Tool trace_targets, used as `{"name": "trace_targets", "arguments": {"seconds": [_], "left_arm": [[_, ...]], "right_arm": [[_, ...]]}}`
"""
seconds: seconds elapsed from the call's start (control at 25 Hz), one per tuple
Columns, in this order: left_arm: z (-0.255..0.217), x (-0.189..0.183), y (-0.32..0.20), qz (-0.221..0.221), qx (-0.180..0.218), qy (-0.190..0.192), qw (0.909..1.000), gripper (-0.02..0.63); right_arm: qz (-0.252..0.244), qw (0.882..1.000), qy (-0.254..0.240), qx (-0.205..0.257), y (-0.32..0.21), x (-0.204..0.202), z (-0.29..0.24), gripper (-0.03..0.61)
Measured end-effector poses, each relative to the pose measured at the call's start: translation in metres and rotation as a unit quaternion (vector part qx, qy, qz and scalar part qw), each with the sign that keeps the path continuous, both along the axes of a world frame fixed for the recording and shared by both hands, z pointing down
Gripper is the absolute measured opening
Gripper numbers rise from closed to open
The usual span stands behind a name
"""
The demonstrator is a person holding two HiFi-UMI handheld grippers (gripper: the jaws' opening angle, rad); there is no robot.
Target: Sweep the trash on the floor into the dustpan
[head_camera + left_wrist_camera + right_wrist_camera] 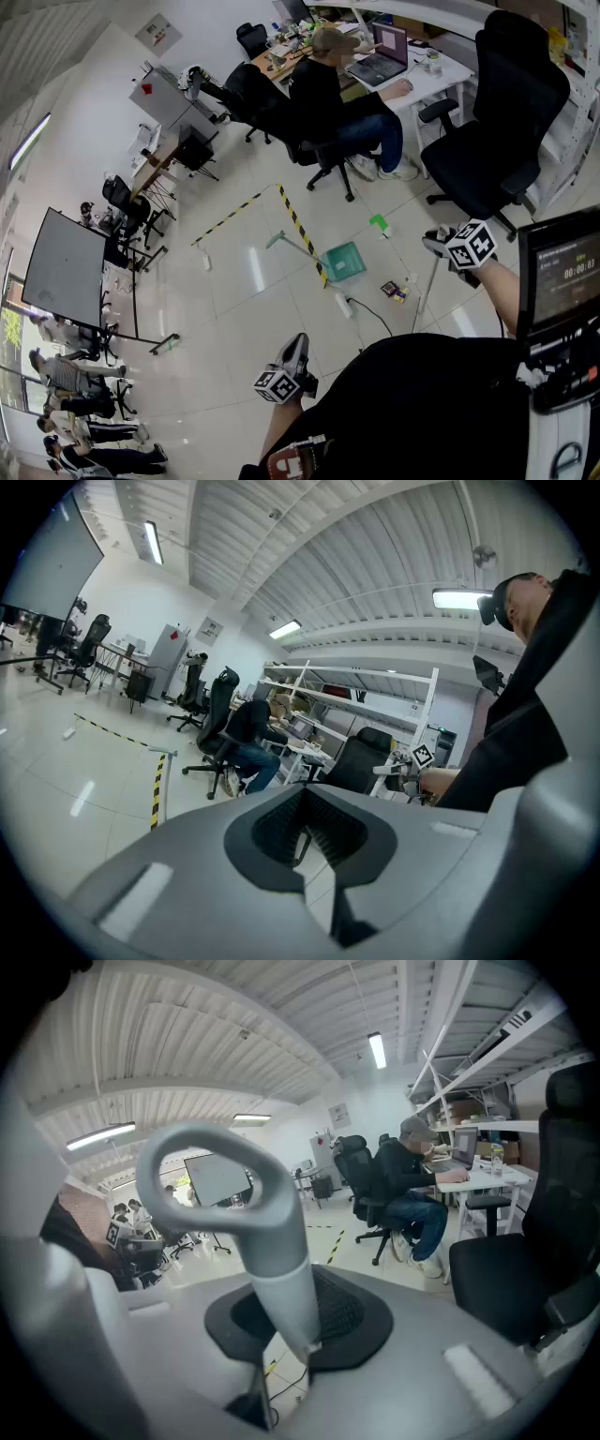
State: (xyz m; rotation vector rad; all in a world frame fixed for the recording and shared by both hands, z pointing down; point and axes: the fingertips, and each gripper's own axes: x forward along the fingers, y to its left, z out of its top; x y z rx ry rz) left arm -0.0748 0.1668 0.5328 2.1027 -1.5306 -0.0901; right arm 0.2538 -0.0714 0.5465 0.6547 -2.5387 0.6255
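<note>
Grey broom handle (281, 1279), lower end hidden

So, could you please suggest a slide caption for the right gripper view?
The right hand-held gripper shut on a grey loop-ended broom handle, with a seated person beyond.

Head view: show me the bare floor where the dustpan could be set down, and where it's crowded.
The widest bare tiles lie left of the yellow-and-black striped floor tape, toward the dark standing board. Crowded: right of the tape, the teal plastic dustpan, small colourful trash, white power strip and grey broom handle sit close together.
</note>
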Motion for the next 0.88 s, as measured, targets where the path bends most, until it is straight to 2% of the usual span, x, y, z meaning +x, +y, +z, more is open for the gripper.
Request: {"name": "trace_targets", "arguments": {"seconds": [0.2, 0.36, 0.52, 0.88], "left_arm": [[0.008, -0.008, -0.012, 0.000, 0.002, 0.007, 1.0000, -0.005], [0.023, -0.038, -0.031, 0.002, 0.011, 0.018, 0.9998, -0.005], [0.038, -0.094, -0.053, 0.022, 0.024, 0.036, 0.9988, -0.005], [0.039, -0.231, -0.108, 0.111, 0.026, 0.034, 0.9929, -0.005]], "right_arm": [[0.009, 1.000, 0.007, 0.008, -0.028, -0.006, -0.002, 0.054], [0.026, 0.999, 0.015, 0.014, -0.053, -0.026, -0.003, 0.054], [0.058, 0.998, 0.027, 0.021, -0.071, -0.062, -0.010, 0.052], [0.144, 0.988, 0.045, 0.035, -0.111, -0.140, -0.044, 0.049]]}}
